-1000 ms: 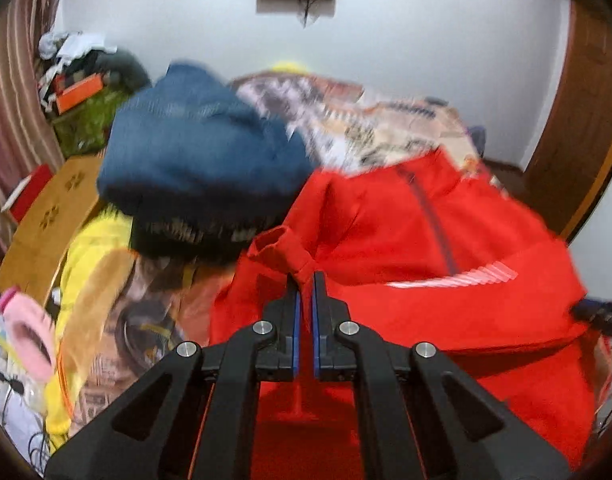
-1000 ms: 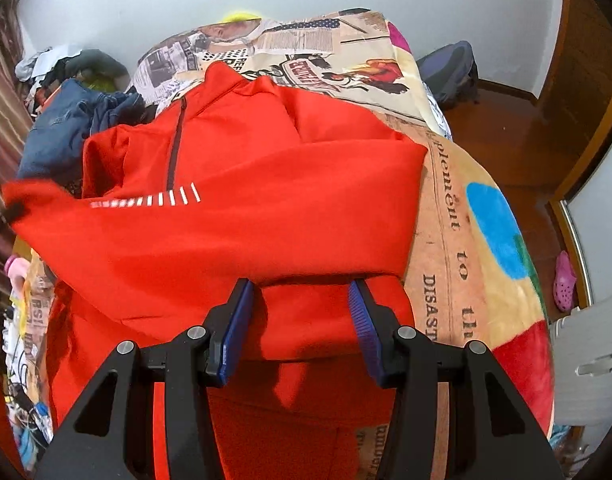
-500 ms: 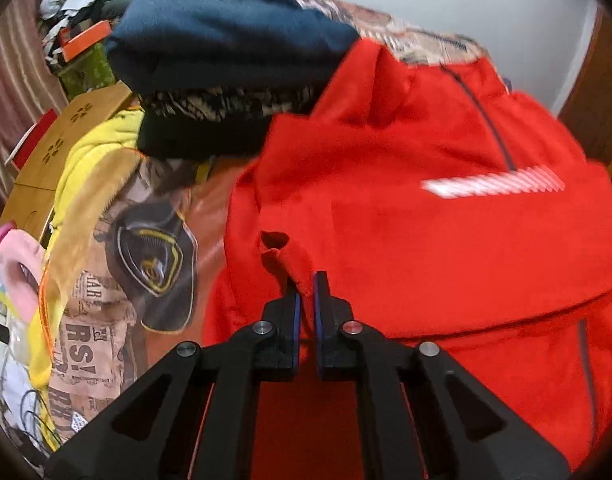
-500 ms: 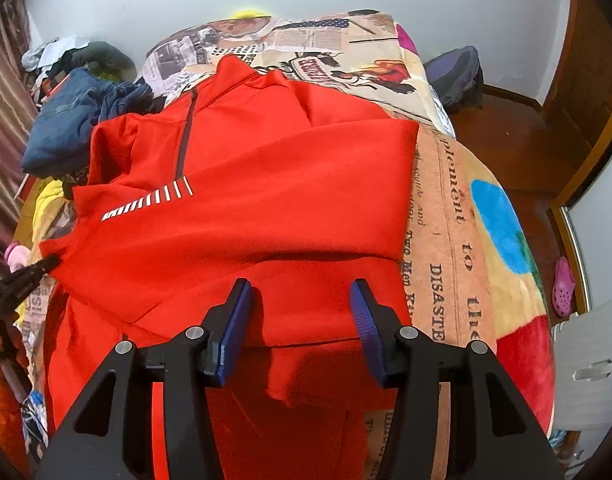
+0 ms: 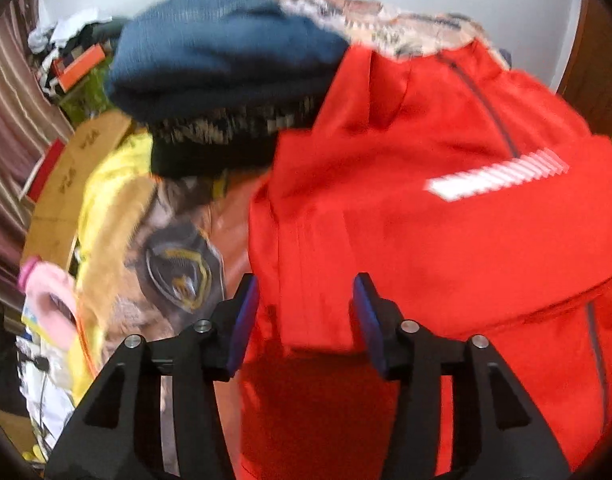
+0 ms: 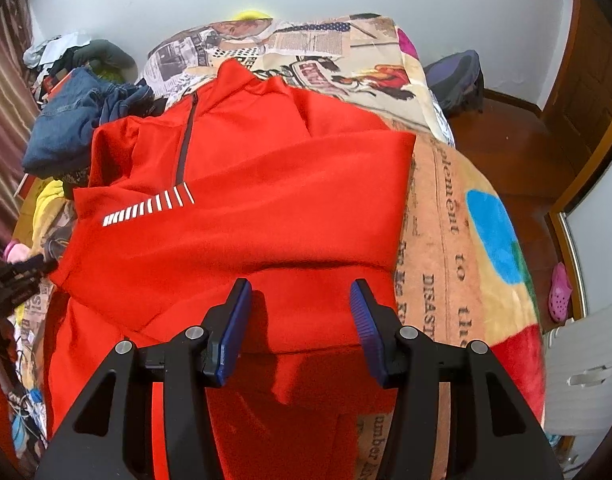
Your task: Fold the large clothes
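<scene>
Risk: the red zip-neck fleece pullover (image 6: pixel 242 216) lies spread on the bed with the newspaper-print blanket (image 6: pixel 446 240), both sleeves laid across the chest, but the left sleeve end (image 5: pixel 314 272) sits at the garment's outer edge and looks loosely placed. In my judgement it could slide off toward the blanket once the next fold lifts the body. A second hazard is the pile of dark blue denim clothing (image 5: pixel 218 48) touching the pullover's shoulder; it could snag or drag during a fold.

Pose: the left hand-held gripper (image 5: pixel 306 316) points steeply down over the left sleeve end. Its jaws have just been opening and are released, with fabric beneath but nothing pinched. The right hand-held gripper (image 6: pixel 300 326) also angles steeply down over the lower hem, jaws apart, grasping nothing.
</scene>
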